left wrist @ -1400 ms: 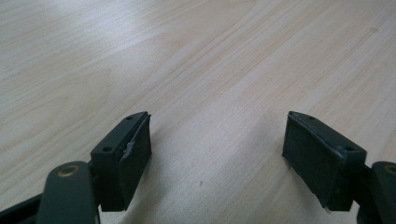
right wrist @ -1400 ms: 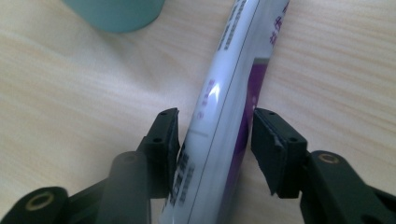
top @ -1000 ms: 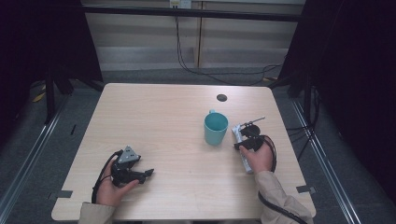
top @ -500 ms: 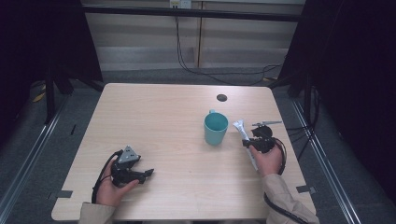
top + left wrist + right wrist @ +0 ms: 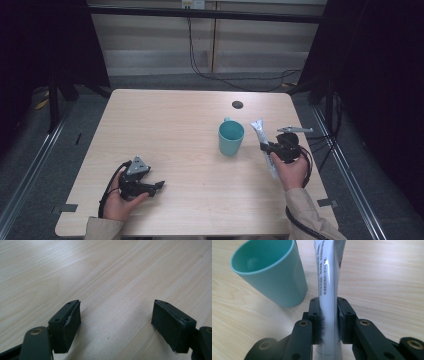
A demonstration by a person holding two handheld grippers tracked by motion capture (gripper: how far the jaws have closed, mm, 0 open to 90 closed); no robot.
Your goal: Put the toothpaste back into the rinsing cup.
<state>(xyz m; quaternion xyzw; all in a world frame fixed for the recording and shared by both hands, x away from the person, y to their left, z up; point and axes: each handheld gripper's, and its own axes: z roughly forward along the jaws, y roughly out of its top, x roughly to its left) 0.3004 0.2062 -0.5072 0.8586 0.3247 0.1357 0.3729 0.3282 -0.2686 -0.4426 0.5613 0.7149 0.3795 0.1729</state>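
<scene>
One table [image 5: 175, 130]; on it one teal cup [image 5: 231, 138], at about 3 o'clock from its centre. One white tube [image 5: 263, 142], just at 3 o'clock of the cup. Two grippers: the left gripper [image 5: 152, 187] at 7 o'clock, the right gripper [image 5: 264, 147] at 4 o'clock. Two hands. One dark round hole [image 5: 237, 104] in the tabletop at 1 o'clock

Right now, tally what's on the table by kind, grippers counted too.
Teal cup: 1
White tube, clamped in the right gripper: 1
Grippers, the right one and the left gripper with its jaws apart on the table: 2
Total: 4
</scene>
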